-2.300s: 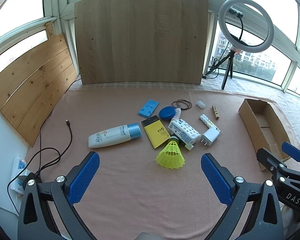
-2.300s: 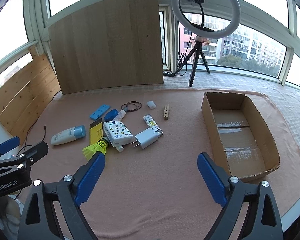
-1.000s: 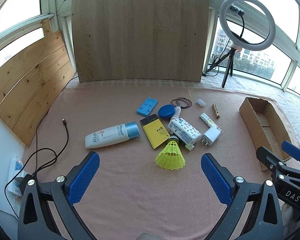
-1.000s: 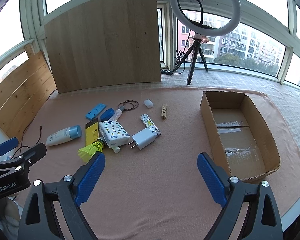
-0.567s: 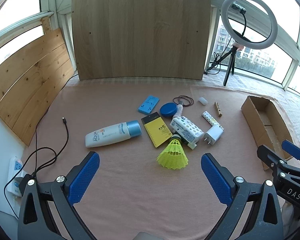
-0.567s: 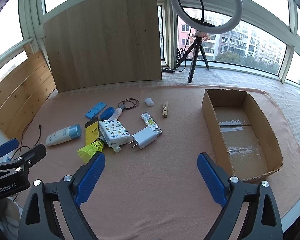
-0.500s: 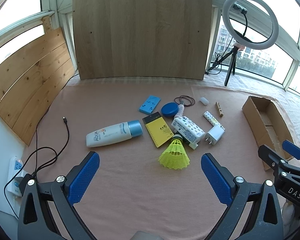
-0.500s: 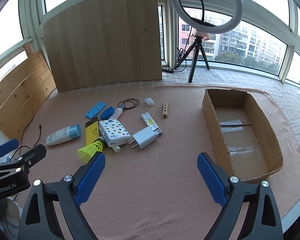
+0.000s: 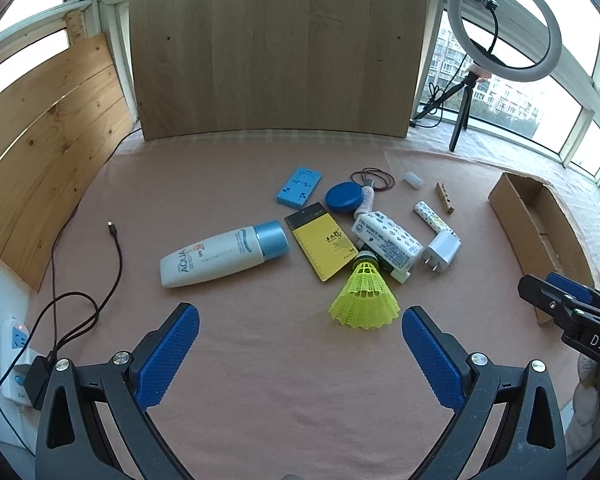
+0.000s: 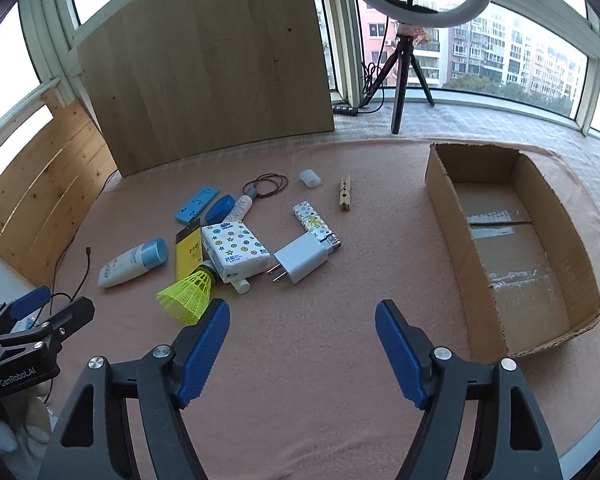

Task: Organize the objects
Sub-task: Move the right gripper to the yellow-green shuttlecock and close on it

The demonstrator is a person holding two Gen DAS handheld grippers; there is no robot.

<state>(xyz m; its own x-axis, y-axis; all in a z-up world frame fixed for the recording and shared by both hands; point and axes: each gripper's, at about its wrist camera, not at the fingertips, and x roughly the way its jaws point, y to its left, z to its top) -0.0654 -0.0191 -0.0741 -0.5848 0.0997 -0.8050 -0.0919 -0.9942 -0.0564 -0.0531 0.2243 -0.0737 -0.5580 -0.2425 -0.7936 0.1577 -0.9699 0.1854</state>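
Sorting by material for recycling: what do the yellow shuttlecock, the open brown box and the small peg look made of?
Yellow shuttlecock: likely plastic, with a moulded mesh skirt of even colour. Open brown box: corrugated cardboard, matt, ragged cut rims, tape inside. Small peg: apparently unfinished wood, pale tan.

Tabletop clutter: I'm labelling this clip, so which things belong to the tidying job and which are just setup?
Job: yellow plastic shuttlecock, white lotion bottle, white wall charger, open cardboard box.
Setup: ring light on tripod, black cable, white power strip.
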